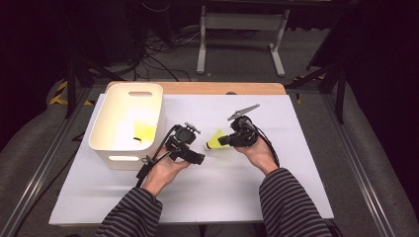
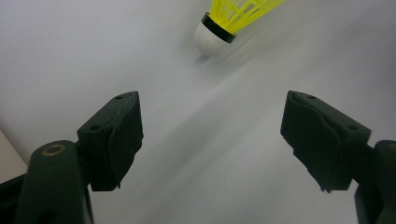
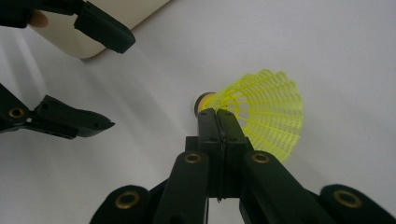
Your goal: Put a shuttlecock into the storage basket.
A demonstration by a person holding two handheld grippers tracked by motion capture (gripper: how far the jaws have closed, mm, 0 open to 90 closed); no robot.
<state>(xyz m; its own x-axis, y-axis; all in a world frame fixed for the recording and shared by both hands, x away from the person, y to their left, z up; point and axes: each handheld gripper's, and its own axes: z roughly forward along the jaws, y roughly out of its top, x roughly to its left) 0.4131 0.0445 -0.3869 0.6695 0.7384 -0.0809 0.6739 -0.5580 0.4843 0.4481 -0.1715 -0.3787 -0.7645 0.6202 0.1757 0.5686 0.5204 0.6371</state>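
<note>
A yellow shuttlecock [image 1: 215, 142] with a white cork lies low over the white table [image 1: 276, 187], just right of centre. My right gripper [image 1: 226, 140] is shut on it, and in the right gripper view the jaws [image 3: 217, 114] pinch the edge of the mesh skirt [image 3: 271, 116] near the cork. My left gripper [image 1: 196, 149] sits just to its left and is open. Between and beyond its wide jaws [image 2: 210, 100], the cork [image 2: 211, 37] points toward me. The right gripper view also has the open left gripper [image 3: 119, 84] at its left.
A cream bin [image 1: 106, 116] stands at the table's left with a second yellow shuttlecock [image 1: 143, 131] inside; its corner [image 3: 79, 44] is behind the left gripper. A wooden strip [image 1: 222, 89] edges the table's far side. Cables and a stand lie on the floor beyond.
</note>
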